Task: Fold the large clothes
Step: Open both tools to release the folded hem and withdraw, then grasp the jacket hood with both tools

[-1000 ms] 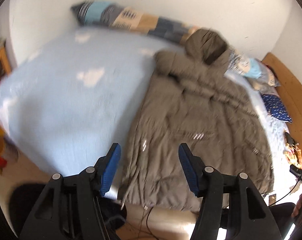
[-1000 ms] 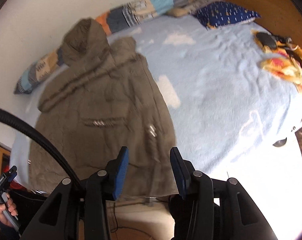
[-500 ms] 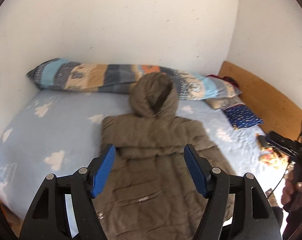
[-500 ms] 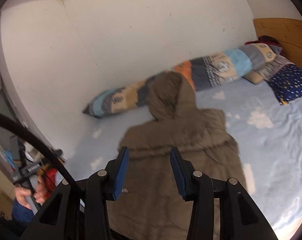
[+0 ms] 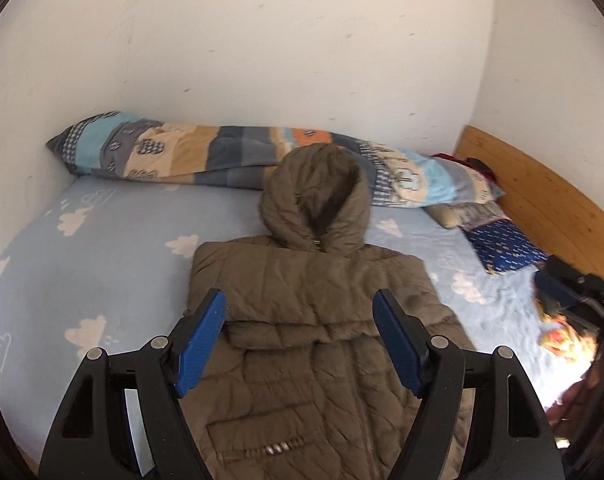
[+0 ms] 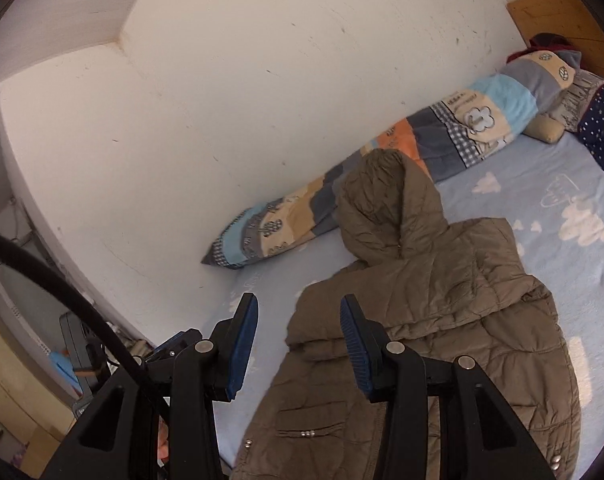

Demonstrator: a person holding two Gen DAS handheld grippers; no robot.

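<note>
A brown quilted hooded jacket [image 5: 314, 292] lies flat, front up, on the bed with its sleeves folded across the chest and its hood toward the wall. It also shows in the right wrist view [image 6: 434, 312]. My left gripper [image 5: 299, 340] is open and empty, held above the jacket's lower chest. My right gripper [image 6: 297, 344] is open and empty, above the jacket's left edge near the folded sleeve. Neither gripper touches the fabric.
The bed has a light blue cloud-print sheet [image 5: 101, 264]. A long patchwork pillow [image 5: 205, 156] lies along the white wall. A dark blue pillow [image 5: 506, 248] and a wooden headboard [image 5: 542, 200] are at the right. Colourful cloth [image 5: 562, 336] lies at the right edge.
Both grippers have tilted up from looking down at the jacket to a level view toward the wall. The jacket has not moved. Both grippers stay open.
</note>
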